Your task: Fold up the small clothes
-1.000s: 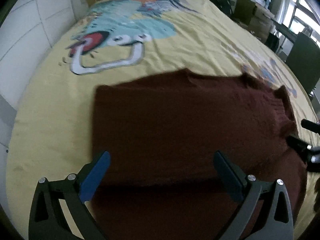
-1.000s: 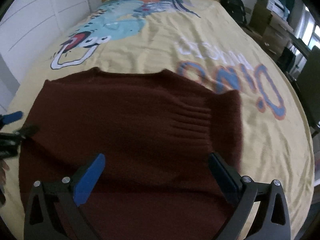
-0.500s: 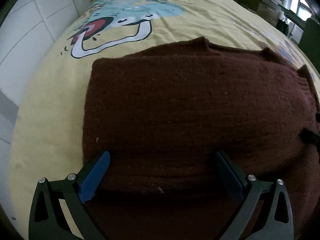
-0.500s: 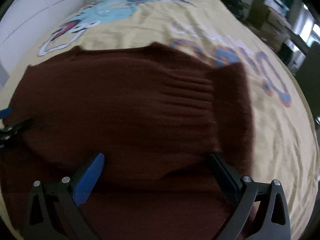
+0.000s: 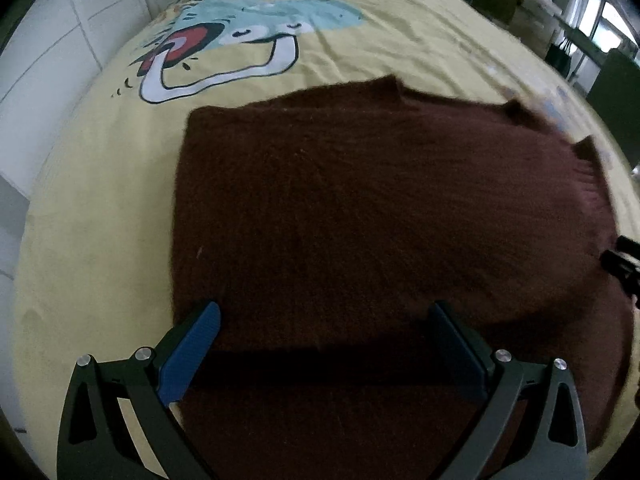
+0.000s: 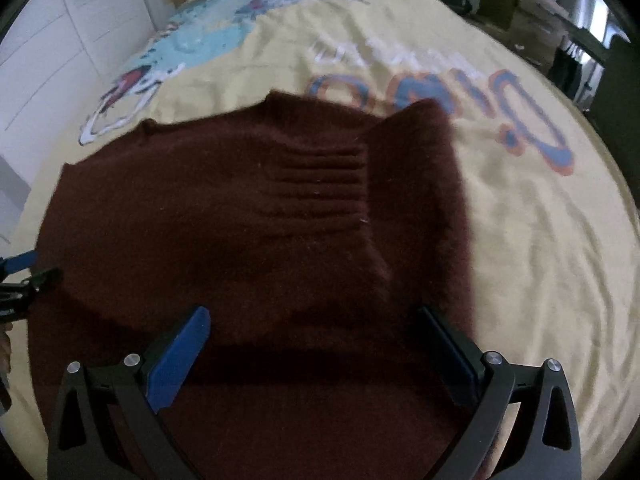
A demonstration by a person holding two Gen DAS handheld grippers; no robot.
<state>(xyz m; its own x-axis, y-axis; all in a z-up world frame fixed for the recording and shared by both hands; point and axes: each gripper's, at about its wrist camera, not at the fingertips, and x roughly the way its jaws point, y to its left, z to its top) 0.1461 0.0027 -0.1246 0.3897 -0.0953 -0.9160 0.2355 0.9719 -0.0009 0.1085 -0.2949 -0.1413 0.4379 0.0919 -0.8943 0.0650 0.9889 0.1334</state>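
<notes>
A dark maroon knitted sweater (image 5: 360, 220) lies spread on the yellow bed; in the right wrist view (image 6: 248, 216) a ribbed cuff lies folded onto its body. My left gripper (image 5: 326, 316) is open, its jaws wide apart over the sweater's near left part, and holds nothing. My right gripper (image 6: 314, 316) is open and empty above the near right part. The right gripper's tip shows at the right edge of the left wrist view (image 5: 624, 264), and the left gripper's tip shows at the left edge of the right wrist view (image 6: 20, 276).
The yellow bedsheet (image 5: 100, 200) carries a cartoon print (image 5: 240, 36) and orange-blue lettering (image 6: 440, 92). A white wall (image 5: 52, 40) runs along the left. Boxes, a dark chair and a window (image 6: 560, 20) stand to the right of the bed.
Both grippers dipped close to the sweater half a second ago and have now drawn back and up a little. Both stayed open; the sweater has not visibly shifted.
</notes>
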